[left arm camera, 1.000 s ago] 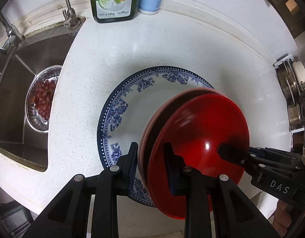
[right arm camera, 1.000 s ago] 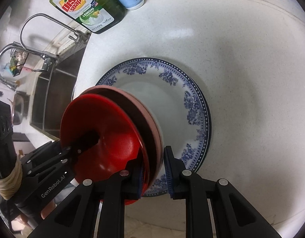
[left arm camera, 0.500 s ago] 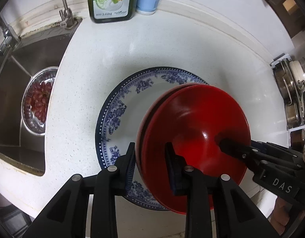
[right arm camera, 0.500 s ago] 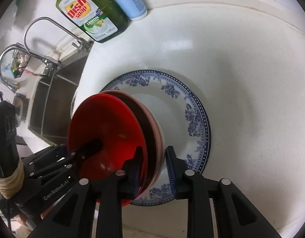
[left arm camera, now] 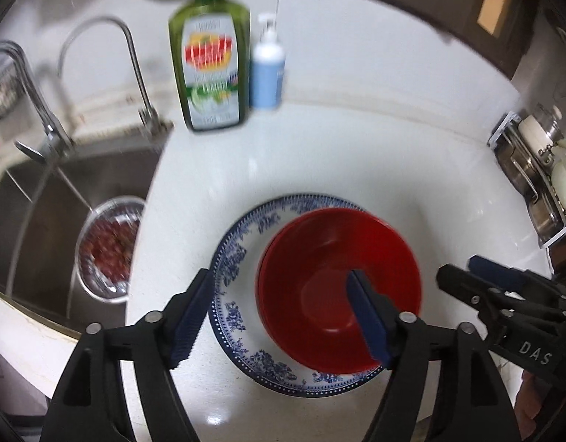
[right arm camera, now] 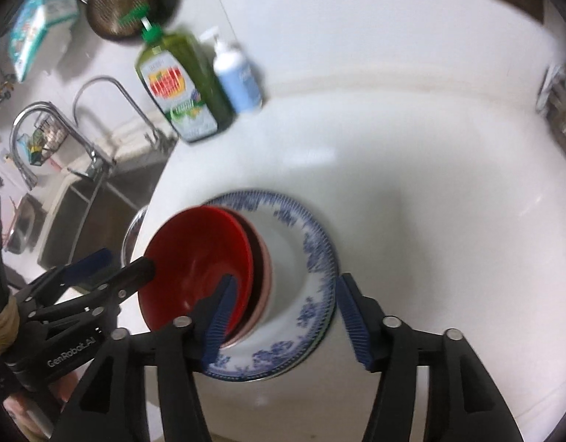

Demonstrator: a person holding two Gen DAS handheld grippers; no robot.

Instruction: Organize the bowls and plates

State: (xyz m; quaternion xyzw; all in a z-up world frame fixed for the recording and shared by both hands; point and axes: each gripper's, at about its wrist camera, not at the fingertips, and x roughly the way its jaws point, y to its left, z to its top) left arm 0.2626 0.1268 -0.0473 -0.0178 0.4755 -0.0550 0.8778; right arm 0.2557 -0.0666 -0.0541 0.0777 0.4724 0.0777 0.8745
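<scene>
My right gripper (left arm camera: pixel 463 276) reads "DAS", my left gripper (right arm camera: pixel 110 269) "GenRobot.AI". Both fingers, clenched on the red bowl (left arm camera: pixel 342 287) a second ago, are now released; it sits on the blue-patterned plate (left arm camera: pixel 239 316), soap bottle (left arm camera: pixel 209 70) at 12 o'clock.

Both wrist views look steeply down, close above the blue-patterned plate (left arm camera: pixel 242 258) (right arm camera: pixel 308 287): the left from its sink-side front, the right from its opposite front. The 2 share the plate.

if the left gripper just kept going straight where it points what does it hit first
Most likely the blue-patterned plate: the open left gripper has one finger inside the red bowl and one past the plate's left rim, so its midline lands on the plate. Depth is unclear.
</scene>
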